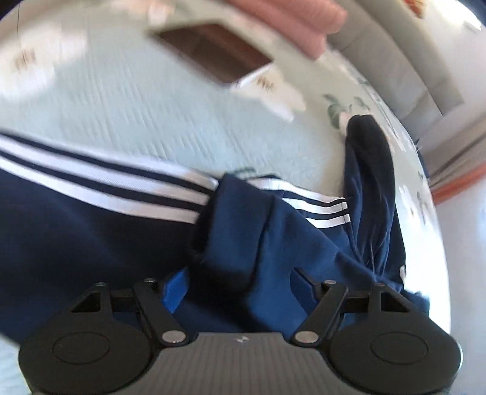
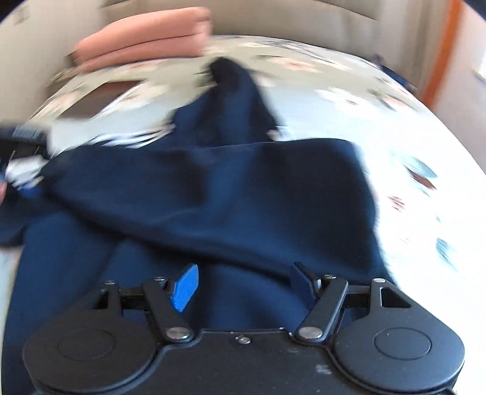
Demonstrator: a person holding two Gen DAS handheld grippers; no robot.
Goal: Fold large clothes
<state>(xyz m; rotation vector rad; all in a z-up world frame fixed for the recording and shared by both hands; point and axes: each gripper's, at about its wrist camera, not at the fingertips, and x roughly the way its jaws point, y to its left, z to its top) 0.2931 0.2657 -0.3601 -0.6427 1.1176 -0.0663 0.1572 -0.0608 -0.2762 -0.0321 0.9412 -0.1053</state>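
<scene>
1. Left wrist view: the left tool (image 1: 240, 285) points steeply down at a navy garment (image 1: 91, 243) spread on a bed (image 1: 121, 100) with a pale, flower-printed cover.
2. Its fingers stand apart. One blue pad (image 1: 176, 288) shows at about 7 o'clock from the middle of the picture; the other is mostly lost against the cloth. A bunched fold of the garment lies between the fingers, but I cannot tell whether either pad presses on it.
3. Only this view shows the white stripes (image 1: 106, 188), running from 9 o'clock toward the centre, and a dark cuffed sleeve (image 1: 367, 145) reaching toward 2 o'clock.
4. At 12 o'clock lies a brown rectangular thing (image 1: 212, 54), blurred, and beyond it, at about 1 o'clock, a pink folded stack (image 1: 291, 21).
5. Right wrist view: the right tool (image 2: 243, 287) also points down at the garment (image 2: 212, 194), which fills the middle and lower half of the picture.
6. Its fingers are spread wide, both blue pads (image 2: 185, 287) visible, with cloth beneath the gap and nothing pinched.
7. This view shows the garment's plain navy face, a wide flap lying across it from 9 to 3 o'clock, and the sleeve (image 2: 231, 82) toward 12 o'clock.
8. The pink stack (image 2: 142, 42) sits at 11 o'clock. The whole picture is smeared.
</scene>
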